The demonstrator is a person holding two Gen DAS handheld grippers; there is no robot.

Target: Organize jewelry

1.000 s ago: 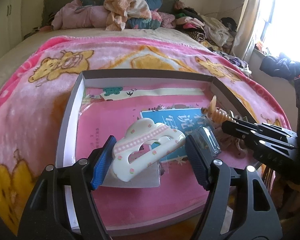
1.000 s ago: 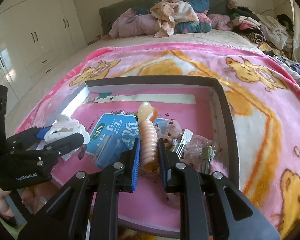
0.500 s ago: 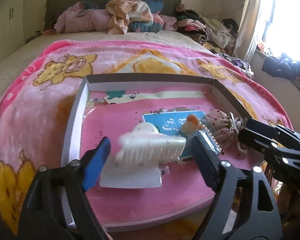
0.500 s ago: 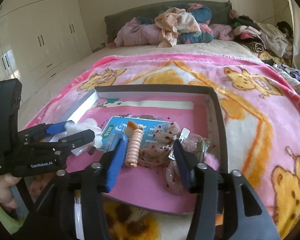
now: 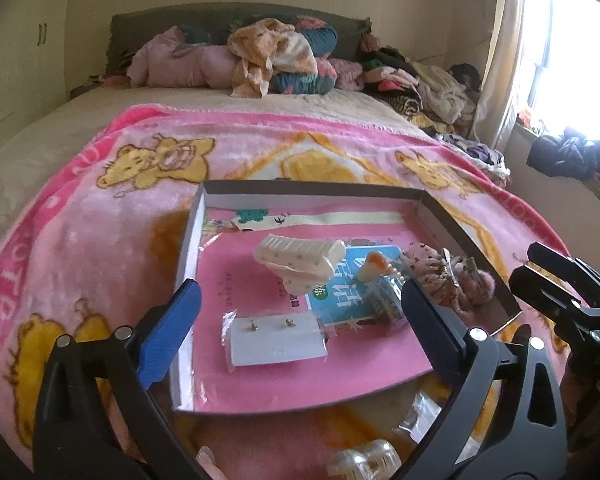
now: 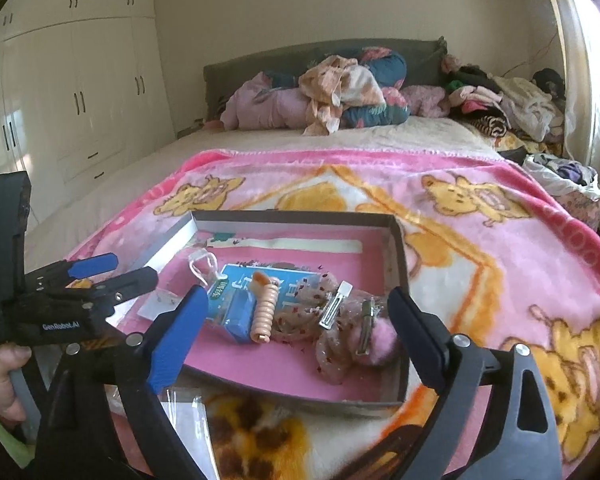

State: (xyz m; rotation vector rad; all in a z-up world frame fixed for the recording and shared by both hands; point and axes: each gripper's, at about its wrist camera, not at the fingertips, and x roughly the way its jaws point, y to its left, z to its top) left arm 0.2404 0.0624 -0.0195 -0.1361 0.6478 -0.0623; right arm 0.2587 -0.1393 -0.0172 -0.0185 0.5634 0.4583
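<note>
A grey box (image 5: 188, 248) with a pink floor lies on the bed blanket. In it lie a white claw hair clip (image 5: 300, 264), a bagged card of stud earrings (image 5: 274, 338), a blue packet (image 5: 340, 292) and a peach spiral hair tie (image 6: 264, 308). Metal hair clips (image 6: 334, 308) rest on a sheer scrunchie beside a pink pompom (image 6: 380, 344). My left gripper (image 5: 300, 292) hovers over the box's near left, its jaws opening and gripping nothing. My right gripper (image 6: 296, 296) hovers over the near right, its jaws also opening and gripping nothing.
A clear claw clip (image 5: 364, 460) and a plastic bag (image 6: 184, 404) lie on the blanket in front of the box. Piled clothes (image 6: 340, 88) crowd the headboard. White wardrobes (image 6: 80, 100) stand left, a bright window (image 5: 572, 40) right. A hand (image 6: 0, 376) holds the left gripper's handle.
The left gripper let go of the white claw clip, which now lies in the box. The right gripper released the spiral hair tie onto the blue packet. Both drew back and up, jaws widening.
</note>
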